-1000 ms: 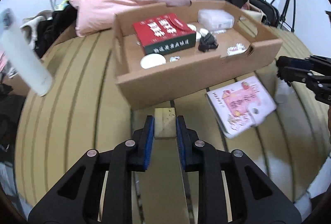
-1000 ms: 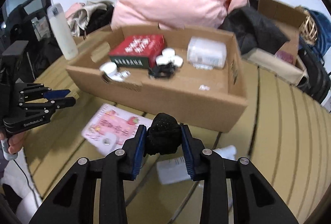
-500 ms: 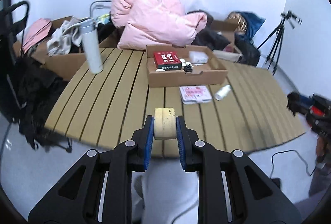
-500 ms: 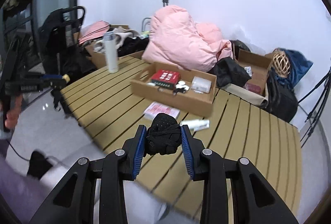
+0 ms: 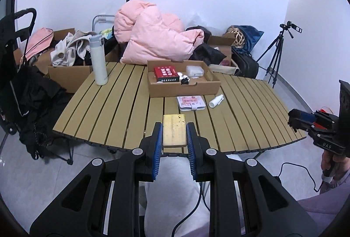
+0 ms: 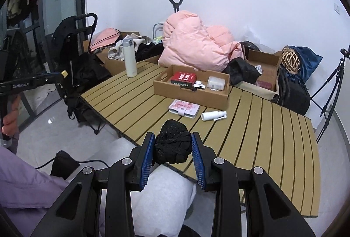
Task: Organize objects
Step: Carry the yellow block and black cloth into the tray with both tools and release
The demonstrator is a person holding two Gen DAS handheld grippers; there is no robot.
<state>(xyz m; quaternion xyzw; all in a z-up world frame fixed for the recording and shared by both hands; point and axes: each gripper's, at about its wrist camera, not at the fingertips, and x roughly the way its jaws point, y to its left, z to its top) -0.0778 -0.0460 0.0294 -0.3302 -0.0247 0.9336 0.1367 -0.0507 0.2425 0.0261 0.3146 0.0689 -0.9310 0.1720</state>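
My left gripper (image 5: 174, 135) is shut on a flat yellow block (image 5: 174, 130), held in the air in front of the slatted table (image 5: 122, 110). My right gripper (image 6: 172, 147) is shut on a bunched black cloth (image 6: 172, 145); seen from the left wrist it hangs at the far right as the right gripper (image 5: 294, 119). On the table stands an open cardboard box (image 5: 182, 89) holding a red carton (image 5: 166, 73), a clear plastic case (image 5: 194, 70) and small white and black items. In front of it lie a pink booklet (image 5: 191, 103) and a small white bottle (image 5: 215, 101).
A tall white flask (image 5: 98, 59) stands at the table's back left. A pink duvet (image 5: 157, 35), boxes of clothes (image 5: 67, 55) and bags pile up behind it. A tripod (image 5: 276, 55) stands right, a black trolley (image 5: 21, 75) left. The person's light trousers (image 6: 161, 195) are below.
Both grippers have pulled far back from the box and risen, so the whole table now shows. Each keeps its object. Over the last half second the retreat slowed.
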